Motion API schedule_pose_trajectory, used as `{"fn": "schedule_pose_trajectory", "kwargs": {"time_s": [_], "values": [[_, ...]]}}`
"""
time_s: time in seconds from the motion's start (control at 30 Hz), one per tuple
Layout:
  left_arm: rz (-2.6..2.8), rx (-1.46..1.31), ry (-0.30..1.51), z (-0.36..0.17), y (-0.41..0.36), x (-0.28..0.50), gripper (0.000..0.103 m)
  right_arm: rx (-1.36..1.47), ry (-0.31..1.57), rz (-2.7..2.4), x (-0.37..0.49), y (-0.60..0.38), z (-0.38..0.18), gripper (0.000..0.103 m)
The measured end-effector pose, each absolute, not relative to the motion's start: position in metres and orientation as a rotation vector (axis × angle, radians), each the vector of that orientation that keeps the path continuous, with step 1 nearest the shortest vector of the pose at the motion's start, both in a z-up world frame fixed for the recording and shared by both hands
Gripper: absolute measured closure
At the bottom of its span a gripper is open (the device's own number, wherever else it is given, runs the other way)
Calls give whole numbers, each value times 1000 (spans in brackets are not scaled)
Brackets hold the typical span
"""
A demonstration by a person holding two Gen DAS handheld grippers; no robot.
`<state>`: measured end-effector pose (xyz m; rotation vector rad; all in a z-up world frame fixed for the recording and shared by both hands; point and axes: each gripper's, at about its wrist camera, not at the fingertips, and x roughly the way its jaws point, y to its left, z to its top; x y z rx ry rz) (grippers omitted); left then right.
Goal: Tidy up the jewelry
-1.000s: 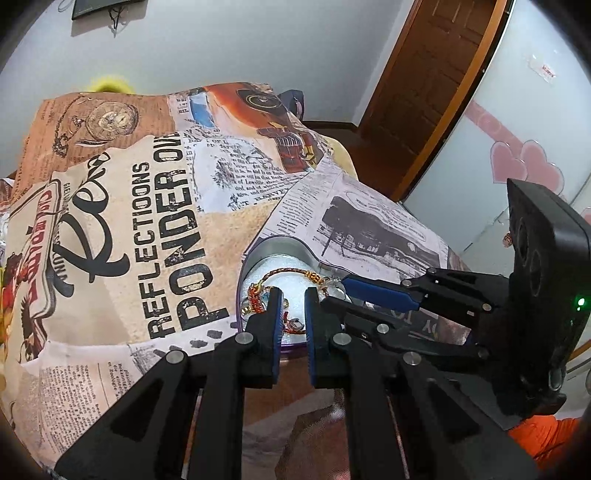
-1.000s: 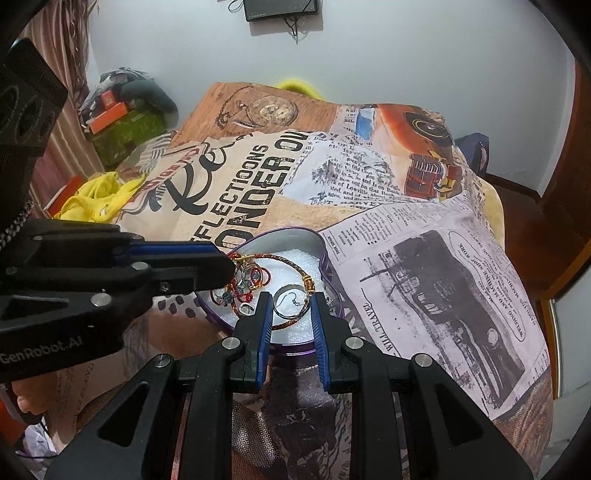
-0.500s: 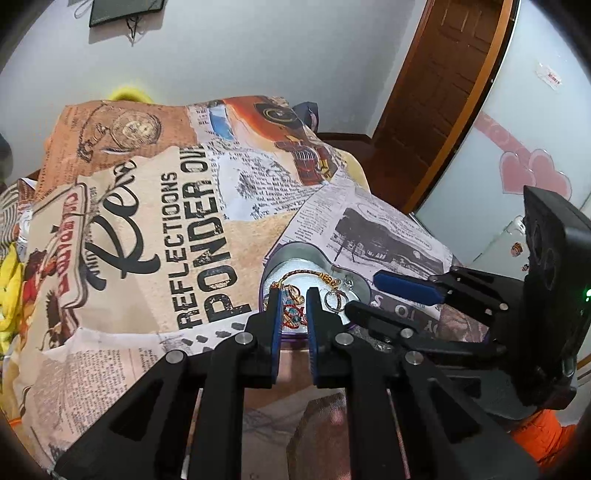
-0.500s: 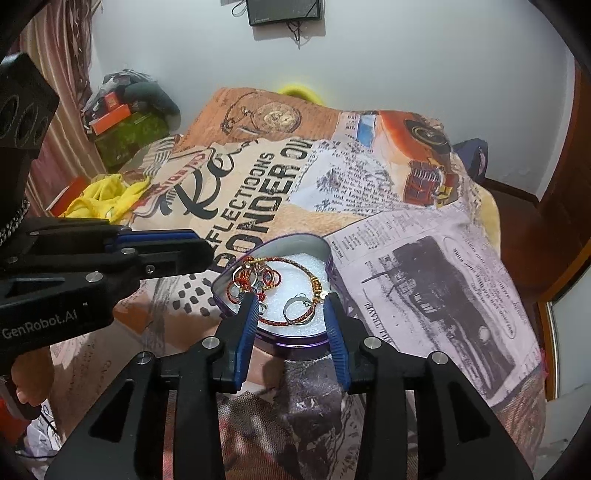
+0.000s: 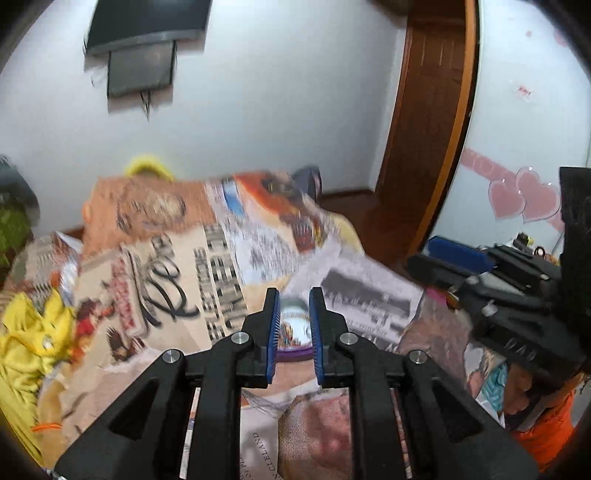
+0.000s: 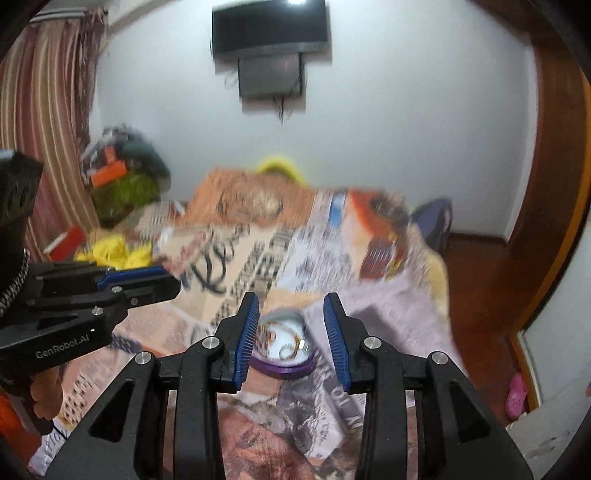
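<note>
A purple heart-shaped tin lies on the printed bedspread, holding gold and red jewelry on white padding. My right gripper is open and empty, raised well back from the tin. My left gripper is open a little and empty, also raised and back; the tin shows blurred between its fingers. The left gripper appears at the left of the right wrist view; the right gripper appears at the right of the left wrist view.
A bed with a newspaper-print cover fills the middle. Yellow cloth lies at its left edge. A wall TV hangs behind. A wooden door stands to the right. Striped curtains and piled clutter stand at the left.
Both grippers have pulled up and back from the tin, which now looks much smaller. The right gripper has opened wider. The views are motion-blurred.
</note>
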<state>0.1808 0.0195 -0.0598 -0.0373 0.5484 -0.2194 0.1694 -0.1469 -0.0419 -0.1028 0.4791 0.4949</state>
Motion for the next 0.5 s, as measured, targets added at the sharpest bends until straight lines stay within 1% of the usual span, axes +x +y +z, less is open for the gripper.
{"fn": "schedule_pose_trajectory", "kwargs": {"time_s": [0.03, 0.1, 0.17, 0.23, 0.3, 0.33, 0.37, 0.4, 0.43, 0.47, 0.5], "values": [[-212, -33, 514, -50, 19, 171, 87, -95, 449, 491, 162, -150, -34, 70], [-190, -24, 426, -29, 17, 145, 82, -65, 368, 486, 139, -161, -12, 70], [-165, -15, 348, -14, 16, 122, 70, -37, 288, 481, 115, -170, 8, 70], [-140, 1, 272, -1, 13, 100, 67, -24, 229, 476, 97, -175, 20, 70], [-115, 16, 199, 11, 9, 76, 60, -22, 166, 458, 76, -177, 31, 70], [-105, 19, 178, 14, 8, 69, 55, -27, 136, 444, 66, -177, 35, 69], [-92, 21, 153, 18, 7, 60, 50, -31, 109, 430, 58, -177, 37, 64], [-74, 20, 125, 21, 6, 50, 48, -32, 90, 422, 51, -177, 39, 60], [-63, 18, 110, 23, 6, 45, 42, -30, 63, 412, 42, -177, 41, 50], [-52, 10, 94, 25, 6, 38, 35, -27, 39, 403, 36, -177, 43, 44], [-45, -2, 82, 26, 7, 31, 30, -25, 21, 394, 31, -176, 44, 41]]}}
